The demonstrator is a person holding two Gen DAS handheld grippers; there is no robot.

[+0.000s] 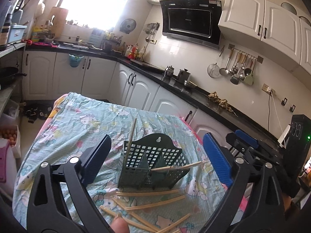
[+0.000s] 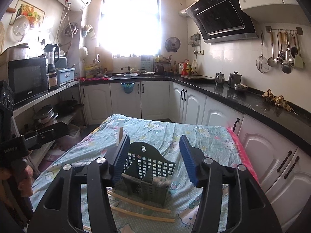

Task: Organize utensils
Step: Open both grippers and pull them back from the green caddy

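A dark green perforated utensil holder [image 1: 153, 161] [image 2: 147, 167] stands on the table with the cartoon-print cloth [image 1: 81, 124] [image 2: 204, 136]. One wooden chopstick [image 1: 130, 141] stands upright in its left compartment. Another chopstick [image 1: 180, 167] lies slanted out of the right compartment. Several loose chopsticks [image 1: 151, 203] [image 2: 140, 205] lie on the cloth in front of the holder. My left gripper [image 1: 157, 137] is open wide, its blue pads on either side of the holder and touching nothing. My right gripper [image 2: 154, 136] is open too, just short of the holder, with nothing in it.
A black kitchen counter [image 1: 194, 95] [image 2: 252, 101] over white cabinets runs along the right, close to the table's pink edge [image 2: 245, 155]. Ladles hang on a wall rail [image 1: 239, 68]. Shelves with a microwave [image 2: 27, 77] stand left. A fingertip [image 1: 120, 225] shows at the bottom.
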